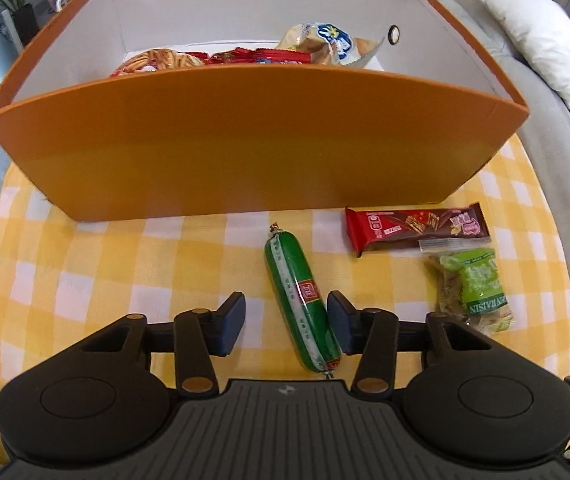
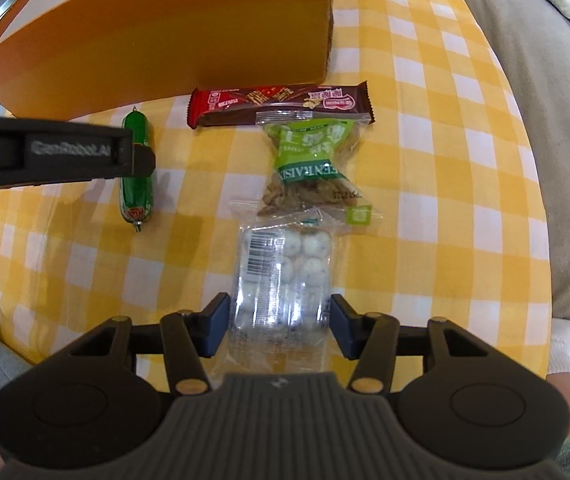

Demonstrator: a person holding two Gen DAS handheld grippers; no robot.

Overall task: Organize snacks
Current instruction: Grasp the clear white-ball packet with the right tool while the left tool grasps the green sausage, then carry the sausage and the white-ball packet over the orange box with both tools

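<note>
Progress: some snacks are lying in the orange box (image 1: pixel 245 152) | left tongs (image 1: pixel 286 322) spread, straddling the green sausage (image 1: pixel 301 300) on the counter | right tongs (image 2: pixel 280 326) spread around the clear candy pack (image 2: pixel 281 280) | chocolate bar (image 2: pixel 281 106) and raisin bag (image 2: pixel 313 164) are waiting outside.

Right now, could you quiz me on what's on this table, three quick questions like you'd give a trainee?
1. True or false: the green sausage already lies inside the orange box.
2. Which item sits between the fingers of the right hand-held gripper? A) red chocolate bar B) clear pack of white candies C) green raisin bag
3. Fill in: the left hand-held gripper has its fingers on either side of the ______.

Key
1. False; it lies on the yellow checked cloth in front of the box.
2. B; the fingers are open around it.
3. Green sausage.
</note>
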